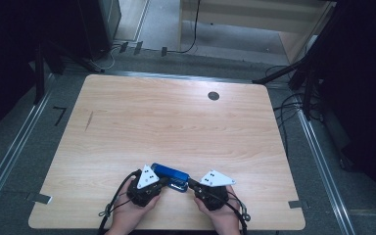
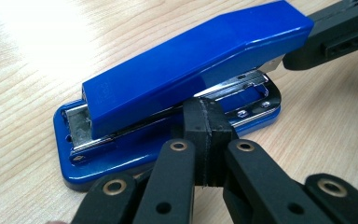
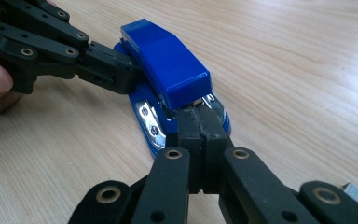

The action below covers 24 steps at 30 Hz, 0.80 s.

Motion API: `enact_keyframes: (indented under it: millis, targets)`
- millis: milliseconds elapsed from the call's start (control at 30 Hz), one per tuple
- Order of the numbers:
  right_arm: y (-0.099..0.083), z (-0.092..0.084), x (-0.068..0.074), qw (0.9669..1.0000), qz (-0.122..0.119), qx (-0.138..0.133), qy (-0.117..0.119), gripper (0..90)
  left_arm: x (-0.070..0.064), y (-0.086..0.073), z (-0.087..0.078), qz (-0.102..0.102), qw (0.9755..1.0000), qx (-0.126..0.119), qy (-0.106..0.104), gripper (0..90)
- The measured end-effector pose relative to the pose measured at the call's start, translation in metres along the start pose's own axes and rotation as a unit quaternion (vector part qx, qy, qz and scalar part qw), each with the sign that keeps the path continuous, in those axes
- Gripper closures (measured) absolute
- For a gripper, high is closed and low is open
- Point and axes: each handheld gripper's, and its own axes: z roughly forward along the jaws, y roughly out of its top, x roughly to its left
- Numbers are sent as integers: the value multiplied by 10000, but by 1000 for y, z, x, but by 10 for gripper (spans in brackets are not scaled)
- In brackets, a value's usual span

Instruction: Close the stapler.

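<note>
High view, stapler: the blue stapler [image 1: 170, 176] lies flat on the desk [image 1: 176, 122], near the person's edge and well apart from the dark round grommet [image 1: 213, 96] at the far side.
High view, claws: the left claw [image 1: 162, 182] comes at the stapler from its left side and the right claw [image 1: 192, 184] from its right end, one hand behind each, so the stapler sits pinned between the two.
Left claw view, stapler: the stapler [image 2: 177, 93] has its blue top arm tilted up off the base, with the chrome magazine showing beneath.
Left claw view, left claw: the left claw [image 2: 209, 128] has its jaws together, holding nothing; the tips press against the stapler's long side at the base, seemingly to keep it from sliding.
Left claw view, right claw: the right claw [image 2: 303, 56] touches the raised end of the top arm.
Right claw view, right claw: the right claw [image 3: 200, 126] is likewise closed tip to tip, empty, and butts against the stapler [image 3: 168, 70] just under its lifted arm, probably to pry it open.
Right claw view, left claw: the left claw [image 3: 123, 74] leans on the stapler's side.
</note>
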Motion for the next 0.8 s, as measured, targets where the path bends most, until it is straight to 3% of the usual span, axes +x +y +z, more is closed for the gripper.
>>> enact_keyframes:
  millis: [800]
  targets:
    - [29, -10, 7, 9981, -119, -599, 72, 900, -2, 0, 0, 69, 9999, 1, 74, 900]
